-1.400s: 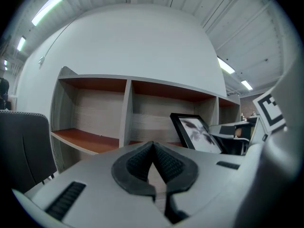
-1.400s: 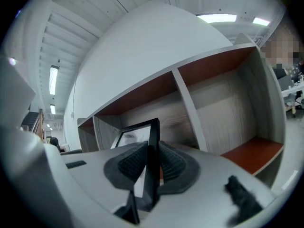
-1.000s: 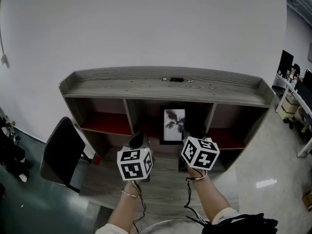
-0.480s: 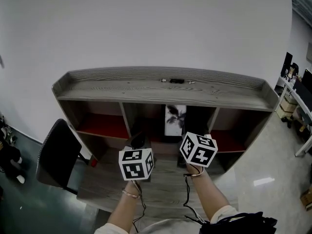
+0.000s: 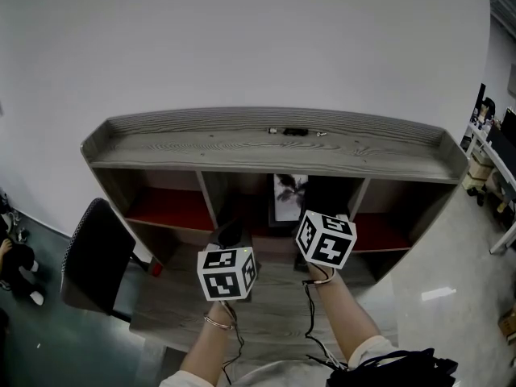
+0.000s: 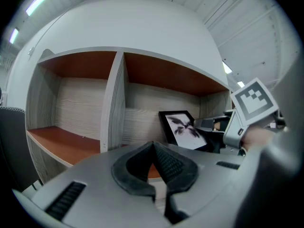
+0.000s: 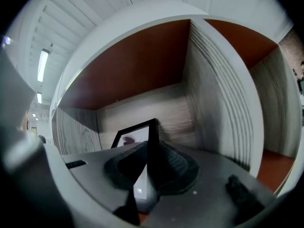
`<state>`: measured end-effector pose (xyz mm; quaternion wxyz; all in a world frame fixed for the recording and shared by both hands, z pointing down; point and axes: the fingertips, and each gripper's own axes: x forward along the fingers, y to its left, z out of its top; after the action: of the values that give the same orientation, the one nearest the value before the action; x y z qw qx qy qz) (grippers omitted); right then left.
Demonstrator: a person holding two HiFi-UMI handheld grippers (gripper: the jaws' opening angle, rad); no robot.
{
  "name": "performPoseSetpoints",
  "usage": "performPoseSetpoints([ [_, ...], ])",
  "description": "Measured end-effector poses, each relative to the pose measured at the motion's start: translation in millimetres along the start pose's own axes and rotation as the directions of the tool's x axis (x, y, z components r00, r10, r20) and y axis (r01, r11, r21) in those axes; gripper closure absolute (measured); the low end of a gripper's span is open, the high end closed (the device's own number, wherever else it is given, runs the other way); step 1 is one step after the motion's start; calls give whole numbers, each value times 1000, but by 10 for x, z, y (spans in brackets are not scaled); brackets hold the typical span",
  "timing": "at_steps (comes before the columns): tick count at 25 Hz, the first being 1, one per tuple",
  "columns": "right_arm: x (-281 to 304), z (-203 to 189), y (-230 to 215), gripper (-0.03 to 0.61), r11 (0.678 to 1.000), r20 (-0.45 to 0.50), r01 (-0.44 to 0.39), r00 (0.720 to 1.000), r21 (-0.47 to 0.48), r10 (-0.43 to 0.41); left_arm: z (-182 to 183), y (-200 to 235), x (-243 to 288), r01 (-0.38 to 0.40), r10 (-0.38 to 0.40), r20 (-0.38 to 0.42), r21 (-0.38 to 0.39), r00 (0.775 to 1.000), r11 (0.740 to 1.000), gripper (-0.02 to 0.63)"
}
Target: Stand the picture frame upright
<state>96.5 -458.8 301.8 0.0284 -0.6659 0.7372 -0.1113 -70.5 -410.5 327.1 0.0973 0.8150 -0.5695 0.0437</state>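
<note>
The picture frame (image 5: 289, 193) stood in the middle compartment of the wooden shelf unit (image 5: 201, 147), directly ahead of the right gripper (image 5: 313, 216). In the right gripper view, the jaws of the right gripper (image 7: 151, 167) were pressed together on the frame's (image 7: 134, 134) thin black right edge. That edge rose straight up from between the pads, and the glazed face spread away to the left of the jaws.

From the left gripper view, the frame (image 6: 183, 129) showed ahead and to the right of the jaws. It was black-bordered with a dark leafy print on white, resting on its lower edge and tipped back toward the compartment's rear panel. Whether its top touched that panel could not be told. The right gripper (image 6: 209, 125) reached in from the right and met the frame at its side.

The left gripper (image 6: 154, 163) had its jaws fully closed with nothing between them, the two dark pads meeting in a seam. It was held low over the desk (image 5: 266, 313), back from the shelf front, and the upright divider (image 6: 113, 103) stood ahead and to the left of its jaws. In the head view the left gripper (image 5: 228, 236) sat to the left of the right one and nearer the person.

A dark chair (image 5: 97, 252) stood far out to the left of the left jaws.
</note>
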Motion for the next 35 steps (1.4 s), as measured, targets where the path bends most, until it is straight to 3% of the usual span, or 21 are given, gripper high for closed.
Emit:
performPoseSetpoints([
  [8, 162, -82, 40, 492, 1000, -44, -10, 999, 25, 11, -64, 30, 40, 8, -9, -11, -20, 1000, 1000, 609],
  [18, 258, -22, 52, 492, 1000, -26, -15, 1000, -2, 15, -113, 69, 44, 4, -5, -24, -34, 1000, 999, 610],
  [27, 245, -14, 34, 492, 998, -14, -45, 999, 39, 45, -185, 63, -21, -2, 1, -43, -22, 999, 1000, 610],
  [35, 135, -21, -15, 449, 998, -14, -42, 999, 41, 43, -220, 21, -43, -4, 3, -52, -25, 999, 1000, 609],
])
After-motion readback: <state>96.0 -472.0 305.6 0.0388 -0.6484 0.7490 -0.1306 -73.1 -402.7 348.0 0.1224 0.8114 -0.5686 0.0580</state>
